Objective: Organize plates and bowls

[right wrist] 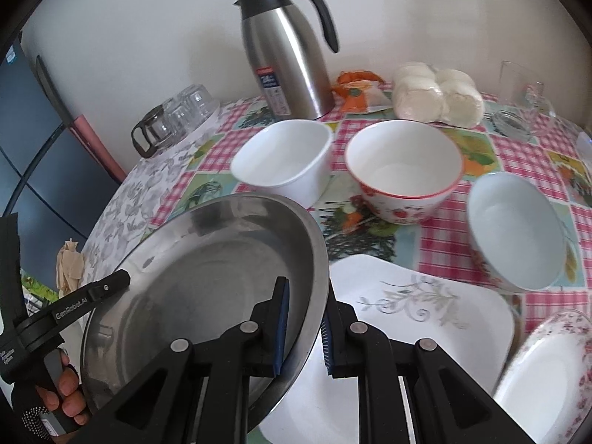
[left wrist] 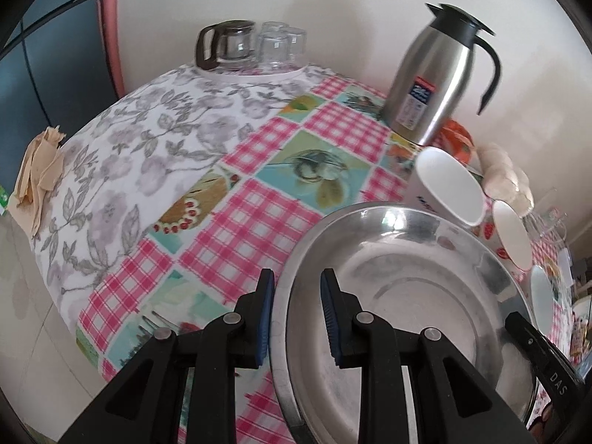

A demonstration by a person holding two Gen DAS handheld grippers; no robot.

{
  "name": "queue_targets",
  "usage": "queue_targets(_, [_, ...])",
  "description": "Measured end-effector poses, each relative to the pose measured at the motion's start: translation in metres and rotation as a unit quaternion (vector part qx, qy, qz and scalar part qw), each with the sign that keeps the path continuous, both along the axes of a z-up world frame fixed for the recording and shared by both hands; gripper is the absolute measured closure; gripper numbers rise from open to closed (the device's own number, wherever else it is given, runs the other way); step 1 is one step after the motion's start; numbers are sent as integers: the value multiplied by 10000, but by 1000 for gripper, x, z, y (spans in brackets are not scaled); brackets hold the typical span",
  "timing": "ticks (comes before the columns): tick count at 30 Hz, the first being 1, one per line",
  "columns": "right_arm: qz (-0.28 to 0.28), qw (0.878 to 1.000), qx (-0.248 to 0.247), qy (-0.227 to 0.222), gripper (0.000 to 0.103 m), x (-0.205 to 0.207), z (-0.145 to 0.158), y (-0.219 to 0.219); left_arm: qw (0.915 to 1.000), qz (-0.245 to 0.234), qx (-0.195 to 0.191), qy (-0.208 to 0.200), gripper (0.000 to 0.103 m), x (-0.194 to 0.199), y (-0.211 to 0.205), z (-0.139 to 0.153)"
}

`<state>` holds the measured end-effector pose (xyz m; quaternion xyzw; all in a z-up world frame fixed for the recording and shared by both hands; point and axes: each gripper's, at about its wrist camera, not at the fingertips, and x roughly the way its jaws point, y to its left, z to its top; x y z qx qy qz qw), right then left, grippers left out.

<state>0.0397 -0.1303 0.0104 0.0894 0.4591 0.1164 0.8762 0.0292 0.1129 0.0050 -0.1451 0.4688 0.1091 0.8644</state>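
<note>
a round, shiny steel plate (right wrist: 207, 277) is held tilted above the counter (left wrist: 259, 203), the left claw (left wrist: 298, 318) clamped on one rim and the right claw (right wrist: 305, 327) clamped on the opposite rim. below lies a square white plate (right wrist: 425, 318) with a grey leaf motif. smooth white bowls (right wrist: 285, 162) stand behind it. a glossy pink-checked cloth (left wrist: 266, 218) covers the counter against a plain pale wall (right wrist: 148, 37).

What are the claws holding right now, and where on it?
Both hold the steel plate by its rim: left claw on one edge, right claw on the opposite edge.
</note>
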Motion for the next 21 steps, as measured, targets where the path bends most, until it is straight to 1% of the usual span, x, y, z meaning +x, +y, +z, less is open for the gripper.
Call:
queue_targets(4, [-101, 9999, -24, -19, 86, -5, 2, -19, 9998, -174, 77, -10, 77, 0, -21, 4])
queue_targets(13, [-382, 9993, -31, -40, 86, -20, 5, -61, 9986, -514, 106, -18, 76, -3, -61, 9])
queue_targets(21, [-598, 9982, -66, -5, 86, -32, 4, -88, 9965, -811, 191, 98, 77, -7, -91, 7])
